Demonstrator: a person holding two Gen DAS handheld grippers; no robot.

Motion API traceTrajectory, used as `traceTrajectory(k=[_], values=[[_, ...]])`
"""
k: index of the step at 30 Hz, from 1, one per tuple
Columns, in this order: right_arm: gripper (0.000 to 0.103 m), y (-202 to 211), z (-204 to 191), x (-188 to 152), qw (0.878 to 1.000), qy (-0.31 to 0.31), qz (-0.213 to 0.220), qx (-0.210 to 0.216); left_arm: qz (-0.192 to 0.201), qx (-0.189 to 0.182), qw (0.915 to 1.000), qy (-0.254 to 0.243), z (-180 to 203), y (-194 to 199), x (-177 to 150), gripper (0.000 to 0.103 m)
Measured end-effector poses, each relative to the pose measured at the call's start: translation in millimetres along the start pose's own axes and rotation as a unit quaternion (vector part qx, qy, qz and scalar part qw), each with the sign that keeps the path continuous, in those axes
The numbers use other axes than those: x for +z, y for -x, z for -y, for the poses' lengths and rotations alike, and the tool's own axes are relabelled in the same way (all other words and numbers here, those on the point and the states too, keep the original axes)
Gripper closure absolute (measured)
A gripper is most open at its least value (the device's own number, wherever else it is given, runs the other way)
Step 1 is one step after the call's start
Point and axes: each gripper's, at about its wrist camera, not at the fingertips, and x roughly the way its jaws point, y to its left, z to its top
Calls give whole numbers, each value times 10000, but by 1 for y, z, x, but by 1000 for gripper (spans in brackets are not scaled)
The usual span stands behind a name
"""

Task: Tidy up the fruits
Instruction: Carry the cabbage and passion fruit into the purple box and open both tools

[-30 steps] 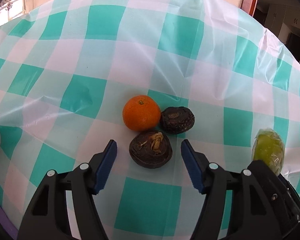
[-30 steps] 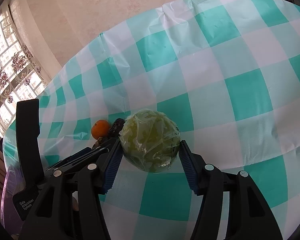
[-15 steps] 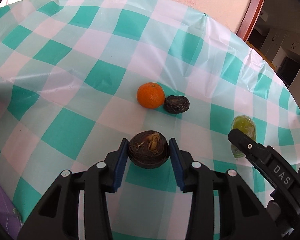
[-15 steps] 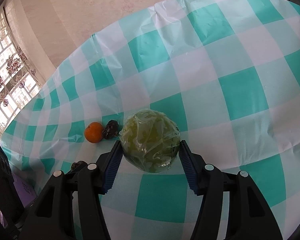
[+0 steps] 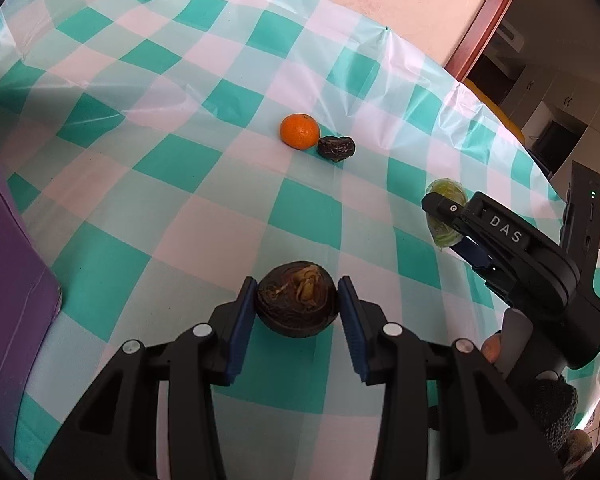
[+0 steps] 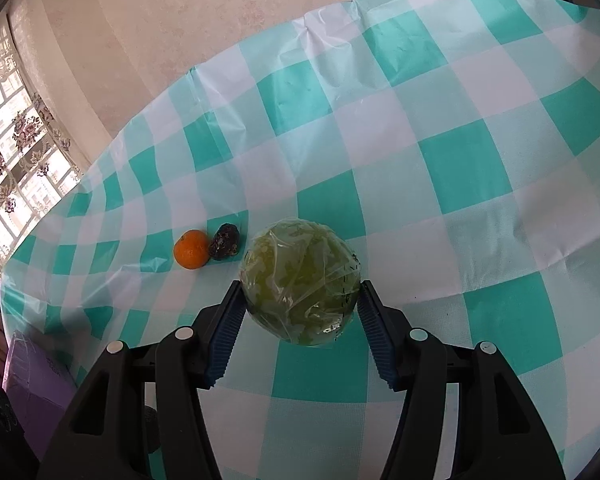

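Over the checked tablecloth [image 5: 172, 168], the left gripper [image 5: 297, 309] has squeezed the dark round fruit [image 5: 296, 304] and moved from the orange [image 5: 299, 131], while the right gripper [image 6: 300, 312] still pinches the wrapped green fruit [image 6: 300, 280].

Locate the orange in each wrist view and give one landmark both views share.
Left wrist: the orange sits upper centre, on the tablecloth, far beyond the gripper.
Right wrist: the orange sits left of centre, left of the wrapped green fruit.
Shared landmark: the small dark wrinkled fruit, right beside the orange.
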Motion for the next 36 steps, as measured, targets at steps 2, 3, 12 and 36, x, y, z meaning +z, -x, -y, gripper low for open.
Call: traceTrajectory(k=[2, 3, 12, 36], values=[[46, 5, -1, -6, 10000, -4, -24, 2, 5, 18, 10000, 6, -3, 7, -5, 62], [46, 8, -1, -9, 10000, -16, -29, 9, 9, 27, 10000, 17, -4, 10, -8, 62], [46, 32, -9, -36, 10000, 10, -81, 6, 25, 75, 9999, 74, -17, 36, -32, 62], [46, 83, -48, -106, 9986, 459, -277, 22, 755, 43, 9969, 194, -38, 108, -77, 62]])
